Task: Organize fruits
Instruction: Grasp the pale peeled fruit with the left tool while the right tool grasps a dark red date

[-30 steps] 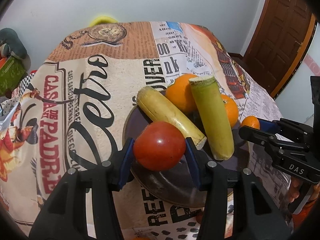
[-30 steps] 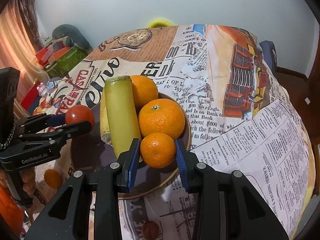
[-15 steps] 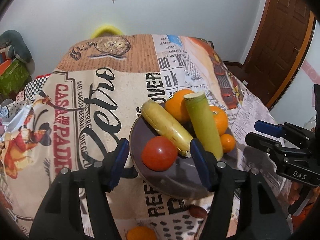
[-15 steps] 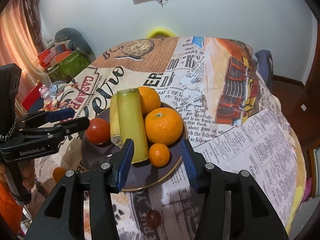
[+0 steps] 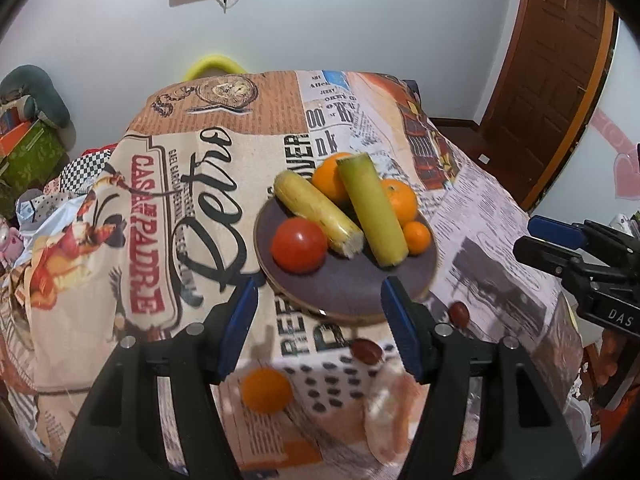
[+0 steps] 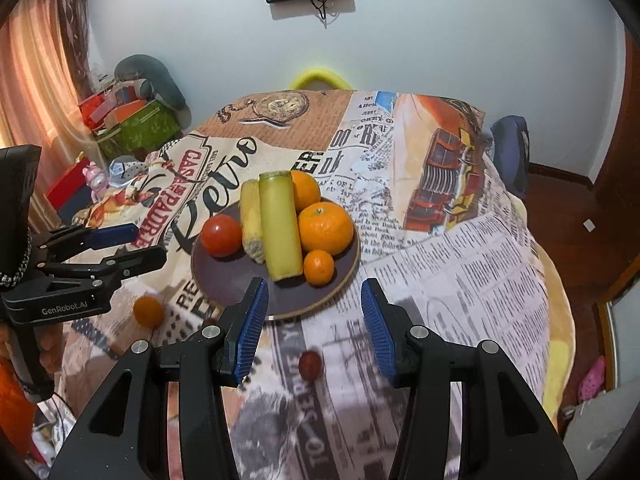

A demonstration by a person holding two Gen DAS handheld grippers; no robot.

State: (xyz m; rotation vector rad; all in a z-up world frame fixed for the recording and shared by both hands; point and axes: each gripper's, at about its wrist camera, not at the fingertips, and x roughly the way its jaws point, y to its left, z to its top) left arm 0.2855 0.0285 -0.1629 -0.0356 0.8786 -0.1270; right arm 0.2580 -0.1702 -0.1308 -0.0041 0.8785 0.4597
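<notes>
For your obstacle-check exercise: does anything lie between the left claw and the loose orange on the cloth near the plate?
Nothing visible does. The left claw is open and empty above the cloth, and the loose orange lies bare just below it, clear of the plate.

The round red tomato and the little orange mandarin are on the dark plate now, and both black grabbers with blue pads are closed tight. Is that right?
Not quite. The round red tomato and little orange mandarin do sit on the dark plate, but the grabbers are not closed. The left wrist view shows the left gripper wide open and empty, and the right wrist view shows the right gripper the same.
</notes>
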